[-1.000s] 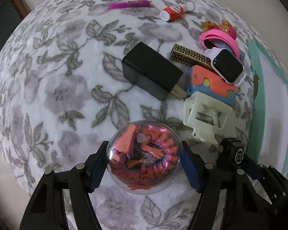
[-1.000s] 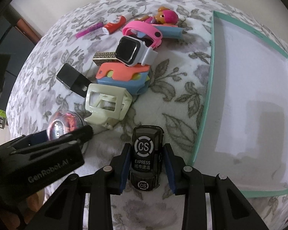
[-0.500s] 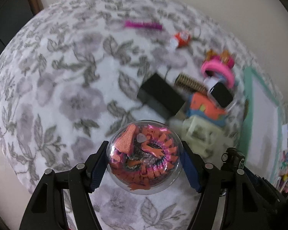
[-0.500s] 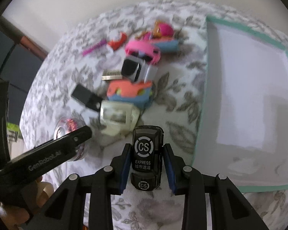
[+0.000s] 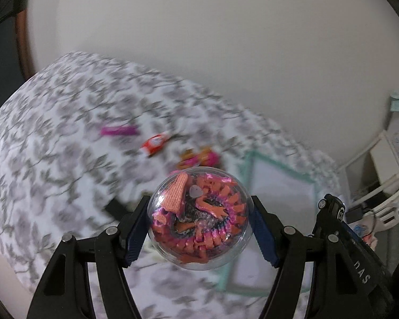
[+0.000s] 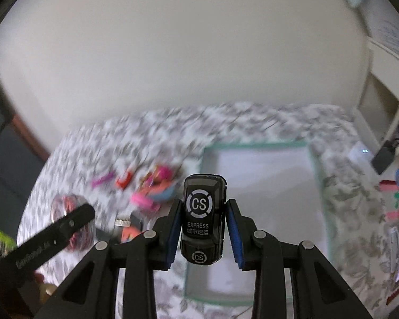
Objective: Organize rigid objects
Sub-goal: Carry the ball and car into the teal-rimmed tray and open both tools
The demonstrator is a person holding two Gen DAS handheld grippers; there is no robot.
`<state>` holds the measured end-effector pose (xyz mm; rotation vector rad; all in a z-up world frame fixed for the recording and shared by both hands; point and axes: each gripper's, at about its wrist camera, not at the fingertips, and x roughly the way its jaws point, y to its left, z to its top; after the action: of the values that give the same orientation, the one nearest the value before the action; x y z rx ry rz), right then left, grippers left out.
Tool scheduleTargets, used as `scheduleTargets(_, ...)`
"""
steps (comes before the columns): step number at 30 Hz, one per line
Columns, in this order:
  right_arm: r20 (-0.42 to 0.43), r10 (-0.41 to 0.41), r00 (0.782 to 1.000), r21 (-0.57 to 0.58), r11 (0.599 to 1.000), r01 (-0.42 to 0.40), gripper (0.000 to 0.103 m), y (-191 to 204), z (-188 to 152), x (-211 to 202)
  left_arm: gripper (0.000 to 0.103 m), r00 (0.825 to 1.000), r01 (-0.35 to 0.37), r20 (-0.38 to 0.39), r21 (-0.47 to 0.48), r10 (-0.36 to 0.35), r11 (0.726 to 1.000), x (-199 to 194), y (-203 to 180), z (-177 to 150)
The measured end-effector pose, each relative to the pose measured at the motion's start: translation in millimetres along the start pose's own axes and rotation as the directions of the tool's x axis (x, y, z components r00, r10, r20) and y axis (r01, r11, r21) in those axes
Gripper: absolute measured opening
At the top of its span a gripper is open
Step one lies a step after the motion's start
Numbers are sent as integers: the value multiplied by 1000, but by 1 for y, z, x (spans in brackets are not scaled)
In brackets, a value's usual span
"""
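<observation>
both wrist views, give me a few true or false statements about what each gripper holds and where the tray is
1. The left gripper holds a clear ball with an orange and pink toy inside. True.
2. The right gripper is empty. False: its fingers are shut on a black toy car marked CS EXPRESS.
3. The green-rimmed tray already has the toy car lying in it. False: the car is held in the fingers above the table, and the tray's white floor shows nothing in it.
4. The tray lies on a floral cloth. True.
5. A pink marker lies on the cloth, outside the tray. True.
</observation>
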<state>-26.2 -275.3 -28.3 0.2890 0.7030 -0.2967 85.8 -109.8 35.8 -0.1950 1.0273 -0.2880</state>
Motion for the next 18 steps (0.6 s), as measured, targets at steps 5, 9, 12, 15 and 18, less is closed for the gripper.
scheduleTargets(5,53,-24,998,68,997,20,35,-33,25,-4,73,999,44,0,26,-44,999,19,-41,12)
scheduleTargets(9,46,-74,996,93,993,69,35,-56,36,13,73,997,68,-39,75,-65,995,47,-69,14)
scheduleTargets(12,26,-102,994,100,990,99,35,-77,42,31,73,995,86,-64,103,-79,991,68,-84,12)
scheduleTargets(15,-5,-126,992,127,984,126,35,-99,41,48,73,993,88,-87,132,-77,987,90,-97,8)
scheduleTargets(18,-43,-137,990,162,976,142,35,-122,38,62,73,990,87,-123,152,-69,985,112,-106,0)
